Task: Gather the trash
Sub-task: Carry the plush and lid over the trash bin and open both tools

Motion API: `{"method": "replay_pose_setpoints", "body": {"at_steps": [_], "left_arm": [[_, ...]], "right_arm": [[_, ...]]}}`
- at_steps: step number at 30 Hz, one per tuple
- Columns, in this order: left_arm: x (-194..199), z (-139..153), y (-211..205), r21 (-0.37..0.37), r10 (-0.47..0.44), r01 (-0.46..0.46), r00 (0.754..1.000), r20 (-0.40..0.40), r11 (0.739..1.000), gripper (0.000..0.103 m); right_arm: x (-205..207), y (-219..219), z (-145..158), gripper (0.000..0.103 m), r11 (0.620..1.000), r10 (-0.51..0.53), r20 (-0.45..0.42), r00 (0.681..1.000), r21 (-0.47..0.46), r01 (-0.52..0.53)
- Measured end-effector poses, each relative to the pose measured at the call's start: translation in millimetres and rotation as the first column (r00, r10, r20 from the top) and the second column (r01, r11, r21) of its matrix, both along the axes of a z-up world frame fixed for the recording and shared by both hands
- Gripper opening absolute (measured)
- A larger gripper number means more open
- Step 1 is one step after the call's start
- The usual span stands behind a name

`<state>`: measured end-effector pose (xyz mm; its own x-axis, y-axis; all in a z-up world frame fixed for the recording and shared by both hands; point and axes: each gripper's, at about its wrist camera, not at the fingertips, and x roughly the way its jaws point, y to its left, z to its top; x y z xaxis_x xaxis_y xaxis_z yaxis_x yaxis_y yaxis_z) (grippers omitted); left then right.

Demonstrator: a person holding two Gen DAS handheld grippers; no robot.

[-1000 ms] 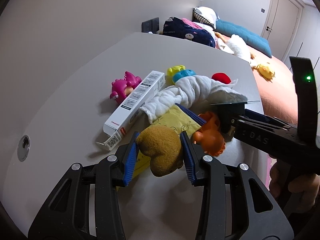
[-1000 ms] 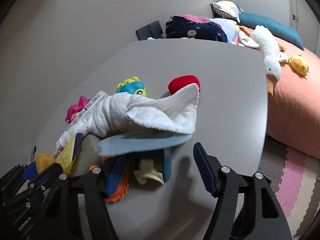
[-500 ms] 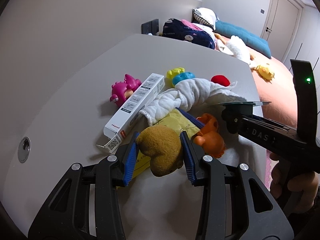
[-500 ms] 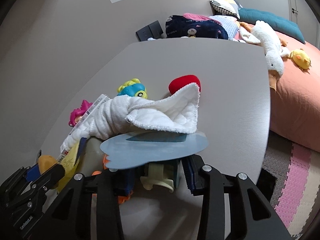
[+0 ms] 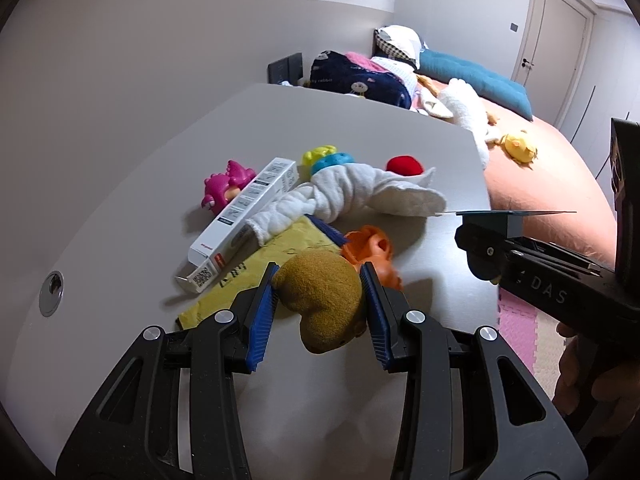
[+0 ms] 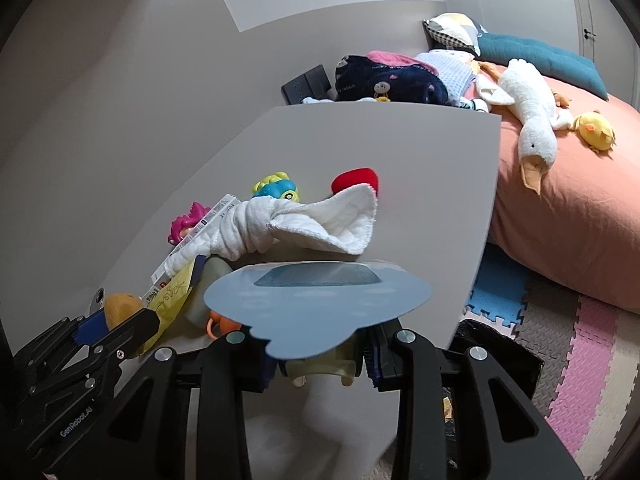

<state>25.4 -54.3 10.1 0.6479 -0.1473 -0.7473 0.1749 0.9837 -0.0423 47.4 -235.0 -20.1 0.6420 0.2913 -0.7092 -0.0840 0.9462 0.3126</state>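
Note:
My left gripper [image 5: 320,304] is shut on a brown plush toy [image 5: 322,304] and holds it above the grey table [image 5: 360,120]. My right gripper [image 6: 320,356] is shut on a pale plastic cup with a peeled blue foil lid [image 6: 316,304], lifted off the table near its right edge. On the table lie a white carton [image 5: 244,216], a yellow padded envelope [image 5: 256,276], a knotted white cloth [image 5: 352,196] and an orange toy [image 5: 372,248].
A pink dinosaur toy [image 5: 224,192], a yellow-blue toy [image 5: 328,158] and a red plush [image 5: 404,166] sit behind the pile. A bed with plush toys [image 6: 560,184] stands to the right. Foam mats [image 6: 580,360] and a dark bag [image 6: 496,352] lie on the floor.
My right gripper closed on the blue-lidded cup, lifted it and drew it back to the right, away from the pile. My left gripper keeps hold of the brown plush.

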Motion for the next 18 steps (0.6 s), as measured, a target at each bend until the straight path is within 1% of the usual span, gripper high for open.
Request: {"method": "replay_pose_setpoints", "body": {"at_steps": [9,18], "left_arm": [[-10,7,-26,-0.004,-0.039,0.039,0.999,0.018,0.999,0.041],[-15,10,-54,-0.009,-0.080,0.080,0.997,0.022,0.997,0.041]], "right_arm": [[-23,-28,12,0.036,0.999,-0.040,0.029,0.999,-0.009,0.040],[-37,-55,20,0.036,0.997,-0.082,0.048,0.995,-0.004,0.082]]}}
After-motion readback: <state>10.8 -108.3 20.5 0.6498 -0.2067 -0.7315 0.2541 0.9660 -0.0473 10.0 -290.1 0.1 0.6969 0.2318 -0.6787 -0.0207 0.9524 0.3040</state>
